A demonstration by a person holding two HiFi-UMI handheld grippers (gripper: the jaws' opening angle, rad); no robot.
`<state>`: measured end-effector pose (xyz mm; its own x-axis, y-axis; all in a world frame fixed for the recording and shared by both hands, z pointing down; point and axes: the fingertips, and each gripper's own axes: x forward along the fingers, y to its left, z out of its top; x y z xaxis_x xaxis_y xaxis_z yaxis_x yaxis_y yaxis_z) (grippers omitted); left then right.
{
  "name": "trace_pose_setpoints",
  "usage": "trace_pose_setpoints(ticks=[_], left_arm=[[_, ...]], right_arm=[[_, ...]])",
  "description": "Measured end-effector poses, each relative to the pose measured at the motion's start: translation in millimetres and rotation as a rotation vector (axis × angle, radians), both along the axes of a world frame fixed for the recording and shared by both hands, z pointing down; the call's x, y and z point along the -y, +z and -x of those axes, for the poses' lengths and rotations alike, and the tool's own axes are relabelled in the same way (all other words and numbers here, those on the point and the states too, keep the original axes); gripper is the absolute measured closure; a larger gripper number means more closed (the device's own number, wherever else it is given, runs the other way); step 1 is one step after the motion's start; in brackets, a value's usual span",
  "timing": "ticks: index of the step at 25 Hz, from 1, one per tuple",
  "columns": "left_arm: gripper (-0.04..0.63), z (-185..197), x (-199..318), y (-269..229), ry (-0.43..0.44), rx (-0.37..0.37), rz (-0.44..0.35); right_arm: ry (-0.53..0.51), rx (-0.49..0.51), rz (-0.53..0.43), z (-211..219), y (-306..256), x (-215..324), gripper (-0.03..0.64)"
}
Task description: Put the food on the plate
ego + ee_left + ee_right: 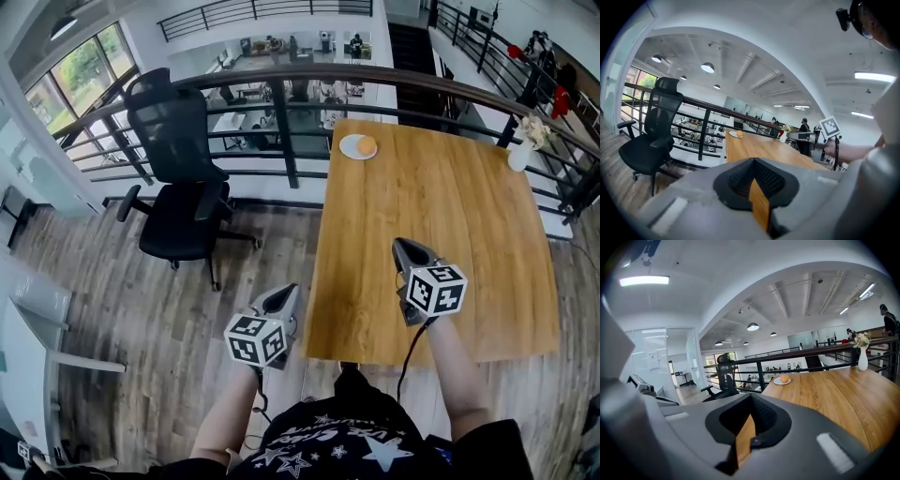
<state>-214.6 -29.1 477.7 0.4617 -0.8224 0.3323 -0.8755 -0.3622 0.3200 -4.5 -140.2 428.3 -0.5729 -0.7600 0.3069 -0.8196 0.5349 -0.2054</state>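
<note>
**Both grippers empty at the table's near end; food already on the plate at its far corner**

Just off the table's [450, 216] near left corner, we held the left gripper [279, 300] with its fingers pressed together on nothing. Over the table's near edge, the right gripper [407, 248] was likewise closed and empty. Both had grey moulded shells and black ribbed pads, and both pointed along the tabletop. We judged that they were carried shut because there was nothing to lift.

The tabletop was flat, smooth, warm-grained wood, bare along its middle. At its far left corner sat the plate [349, 148], white, round and shallow. The food [367, 145] rested on it, a small round orange lump. We could not tell whether it was a fruit or a bun. As it already lay there, we judged the task either complete or not under way.

At the table's far right corner stood a slim white vase [518, 155] of flowers, set well clear of the plate. Left of the table was a black mesh-backed chair [178, 187], and past the table's far edge ran a dark railing [281, 122].
</note>
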Motion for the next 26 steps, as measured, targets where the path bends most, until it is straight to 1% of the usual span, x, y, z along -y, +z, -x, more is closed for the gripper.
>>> trace_pose_setpoints(ticks=[10, 19, 26], left_arm=[[0.594, 2.5, -58.4, -9.3, 0.037, -0.017, -0.025], [0.594, 2.9, -111.2, -5.9, 0.055, -0.033, -0.016], [0.594, 6.3, -132.6, 6.5, 0.062, -0.039, -0.005]], right_arm=[[0.041, 0.012, 0.001, -4.1, -3.4, -80.2, 0.617], [0.071, 0.02, 0.019, -10.6, 5.7, -148.4, 0.617], [0.087, 0.018, 0.016, -11.3, 16.9, -176.7, 0.617]])
